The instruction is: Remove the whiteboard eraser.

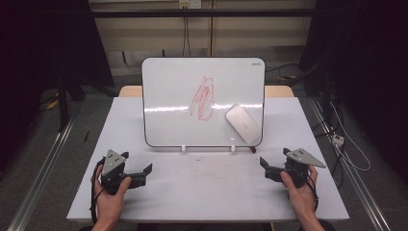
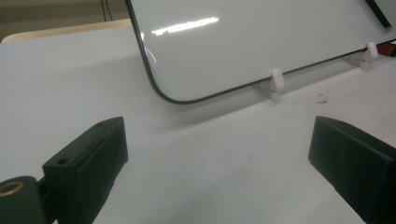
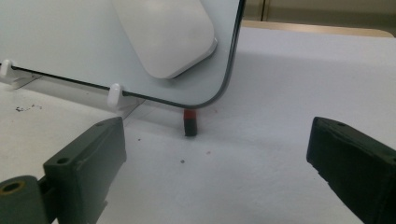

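A whiteboard (image 1: 173,120) stands propped on two white clips (image 1: 183,148) at the table's middle, with a red scribble (image 1: 203,98) at its centre. A white oval eraser (image 1: 244,123) clings to its lower right. A dark marker end (image 3: 190,122) with a red band pokes out under the board's right corner. My left gripper (image 1: 144,174) rests at the front left, held in a hand, jaws open and empty. My right gripper (image 1: 270,168) sits at the front right, open and empty, pointing at the board's corner (image 3: 219,95).
The white table (image 1: 207,187) has bare room between the two grippers. Small dark specks (image 3: 28,108) lie near the clips. A wooden edge (image 1: 279,90) shows behind the board, and metal rails (image 1: 43,163) run along the floor on both sides.
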`<state>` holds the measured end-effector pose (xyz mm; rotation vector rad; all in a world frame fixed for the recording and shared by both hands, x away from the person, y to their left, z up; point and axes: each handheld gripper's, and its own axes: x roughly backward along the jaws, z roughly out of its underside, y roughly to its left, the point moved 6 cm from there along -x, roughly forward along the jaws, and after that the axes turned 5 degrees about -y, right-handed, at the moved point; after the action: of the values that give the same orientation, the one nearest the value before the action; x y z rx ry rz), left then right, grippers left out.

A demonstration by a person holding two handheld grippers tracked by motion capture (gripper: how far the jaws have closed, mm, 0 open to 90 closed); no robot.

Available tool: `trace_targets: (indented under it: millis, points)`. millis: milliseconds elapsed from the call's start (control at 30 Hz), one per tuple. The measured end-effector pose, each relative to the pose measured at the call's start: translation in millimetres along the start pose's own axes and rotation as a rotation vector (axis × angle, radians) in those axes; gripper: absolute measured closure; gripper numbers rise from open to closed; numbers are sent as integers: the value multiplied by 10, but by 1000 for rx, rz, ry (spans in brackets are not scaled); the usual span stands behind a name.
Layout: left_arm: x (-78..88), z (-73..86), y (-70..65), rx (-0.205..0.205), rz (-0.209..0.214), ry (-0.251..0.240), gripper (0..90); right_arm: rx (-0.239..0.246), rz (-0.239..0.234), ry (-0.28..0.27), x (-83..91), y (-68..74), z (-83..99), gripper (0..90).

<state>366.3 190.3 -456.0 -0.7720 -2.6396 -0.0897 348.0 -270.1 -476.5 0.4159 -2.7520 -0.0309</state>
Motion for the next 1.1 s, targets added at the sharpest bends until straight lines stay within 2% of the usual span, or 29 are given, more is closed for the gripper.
trace_targets:
  millis: [67,133,200,367,433,567,700,800,1100]
  points:
    - [-1,2,5,-5,-10,1,48,-1,-2,0,1,2,0,51]
    - [-4,15,8,9,-9,14,48,-2,-12,-7,1,6,-3,50]
    - [-9,32,-9,-9,-9,34,48,17,-7,-10,-11,7,-6,55]
    - [-1,21,-38,-7,5,26,48,33,-12,16,-45,29,16,55]
    - [8,13,-36,-7,-2,22,48,37,-26,22,-44,53,19,54]
    - [-5,20,-95,-18,27,36,45,58,-65,38,-43,102,3,54]
    - [-19,17,-152,-35,44,41,45,71,-78,31,-84,151,-51,52]
    - [-24,21,-170,-29,54,40,45,78,-74,27,-122,171,-96,53]
    - [-14,14,-139,-26,42,36,45,130,-79,19,-217,254,-291,40]
